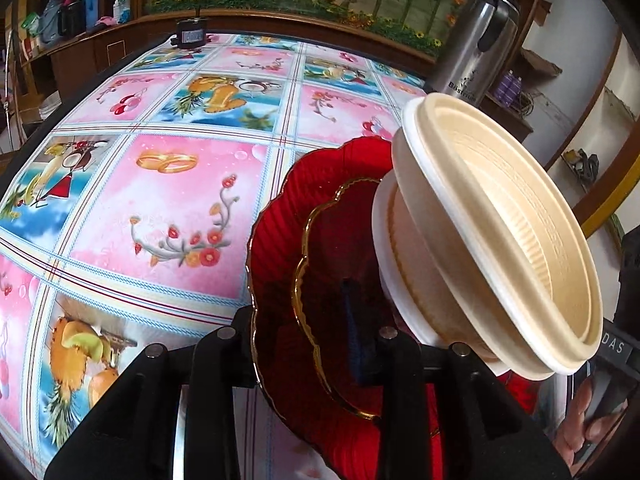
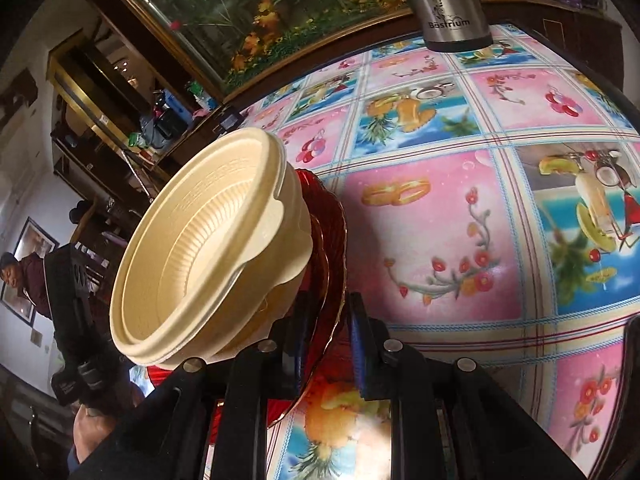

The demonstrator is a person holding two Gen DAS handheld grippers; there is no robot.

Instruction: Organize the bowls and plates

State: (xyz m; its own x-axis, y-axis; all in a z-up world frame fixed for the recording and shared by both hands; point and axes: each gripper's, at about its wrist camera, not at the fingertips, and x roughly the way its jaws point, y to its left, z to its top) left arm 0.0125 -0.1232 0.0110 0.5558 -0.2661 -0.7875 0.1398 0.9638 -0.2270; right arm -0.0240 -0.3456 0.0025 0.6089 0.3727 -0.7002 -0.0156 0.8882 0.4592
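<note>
Stack of cream plastic bowls (image 1: 500, 240) hiding right half of red scalloped glass plates with gold rims (image 1: 320, 272); plates' lower edge running behind black gripper frame.
Steel thermos flask (image 2: 452, 4): top being cut off by upper edge in right wrist view.
Left gripper (image 1: 312, 344): blue pad showing dimly through red glass, contact unclear.

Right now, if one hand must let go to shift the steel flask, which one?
Right, probably. The steel flask stands ahead of the right gripper across open tablecloth; from the left gripper the cream bowls block it. Both grip the red plates, so left would hold alone.
</note>
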